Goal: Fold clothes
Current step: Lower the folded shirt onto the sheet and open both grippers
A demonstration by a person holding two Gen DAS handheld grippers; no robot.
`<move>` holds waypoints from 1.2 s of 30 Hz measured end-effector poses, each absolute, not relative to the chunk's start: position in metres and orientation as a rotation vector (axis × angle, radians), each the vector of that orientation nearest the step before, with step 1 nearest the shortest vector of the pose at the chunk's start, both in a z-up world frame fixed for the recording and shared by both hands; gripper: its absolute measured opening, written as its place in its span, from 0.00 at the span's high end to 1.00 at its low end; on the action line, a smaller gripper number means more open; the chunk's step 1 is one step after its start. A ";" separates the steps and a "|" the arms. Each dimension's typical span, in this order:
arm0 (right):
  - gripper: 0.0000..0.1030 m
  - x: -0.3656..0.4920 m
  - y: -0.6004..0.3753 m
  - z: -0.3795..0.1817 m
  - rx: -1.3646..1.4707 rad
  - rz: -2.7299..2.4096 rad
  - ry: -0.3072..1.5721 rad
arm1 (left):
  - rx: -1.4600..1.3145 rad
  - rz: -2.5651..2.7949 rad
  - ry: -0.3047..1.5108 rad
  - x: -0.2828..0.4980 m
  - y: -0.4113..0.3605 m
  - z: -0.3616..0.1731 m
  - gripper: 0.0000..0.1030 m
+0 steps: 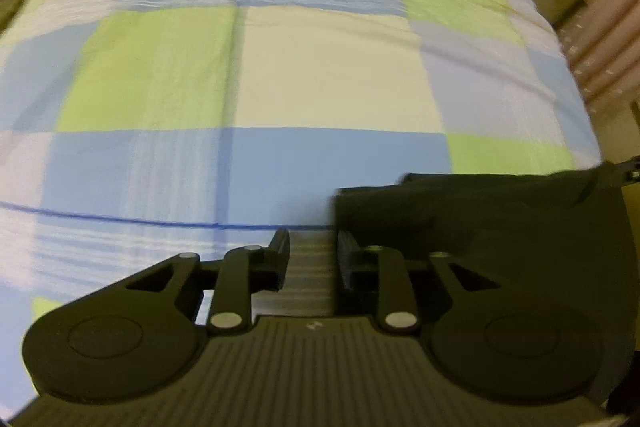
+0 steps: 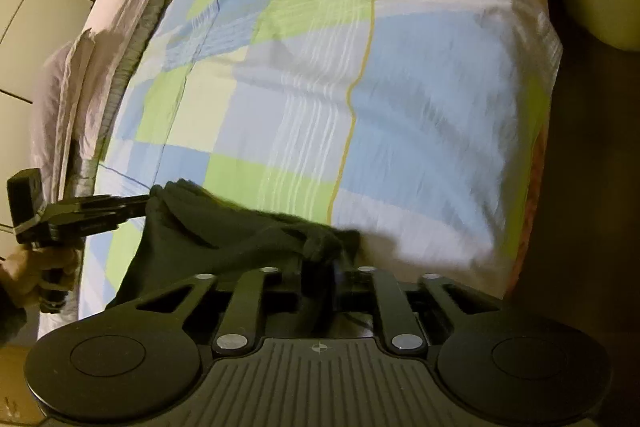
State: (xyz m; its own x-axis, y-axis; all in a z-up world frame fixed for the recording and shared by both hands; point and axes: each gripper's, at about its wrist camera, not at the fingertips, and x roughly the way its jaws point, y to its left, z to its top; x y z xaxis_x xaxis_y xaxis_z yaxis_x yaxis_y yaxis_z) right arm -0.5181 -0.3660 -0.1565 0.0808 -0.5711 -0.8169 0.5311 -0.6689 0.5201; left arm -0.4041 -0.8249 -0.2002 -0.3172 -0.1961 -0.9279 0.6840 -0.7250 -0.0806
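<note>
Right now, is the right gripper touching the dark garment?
Touching. The right wrist view shows the dark garment bunched between the fingers of the right gripper, which are closed on the fabric with no gap.

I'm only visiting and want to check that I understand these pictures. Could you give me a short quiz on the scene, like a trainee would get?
1. True or false: the right gripper is clamped on the dark, crumpled fabric garment.
2. Multiple choice: the garment lies over A) a bare wooden table, B) a blue, green and white checked bedspread, C) a red carpet.
3. Fill in: the gap between the fingers of the left gripper shows only the ____.

Key: 1 true; 2 B; 3 bedspread.
</note>
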 end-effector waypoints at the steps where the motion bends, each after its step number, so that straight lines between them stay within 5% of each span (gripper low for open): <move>1: 0.59 -0.518 -0.364 -0.151 1.529 -1.729 -0.025 | 1.352 -2.064 0.634 -0.396 -0.823 -0.192 0.80; 9: 0.59 -0.475 -0.366 -0.096 1.307 -1.758 0.122 | 1.294 -2.149 0.681 -0.350 -0.744 -0.146 0.80; 15: 0.59 -0.405 -0.391 -0.127 1.334 -1.485 0.214 | 1.466 -2.165 0.708 -0.348 -0.688 -0.200 0.80; 18: 0.60 -0.400 -0.396 -0.152 1.348 -1.442 0.264 | 1.427 -2.123 0.761 -0.337 -0.701 -0.223 0.97; 36: 0.59 -0.346 -0.389 -0.155 1.360 -1.156 0.463 | 1.463 -1.971 0.675 -0.322 -0.664 -0.209 0.86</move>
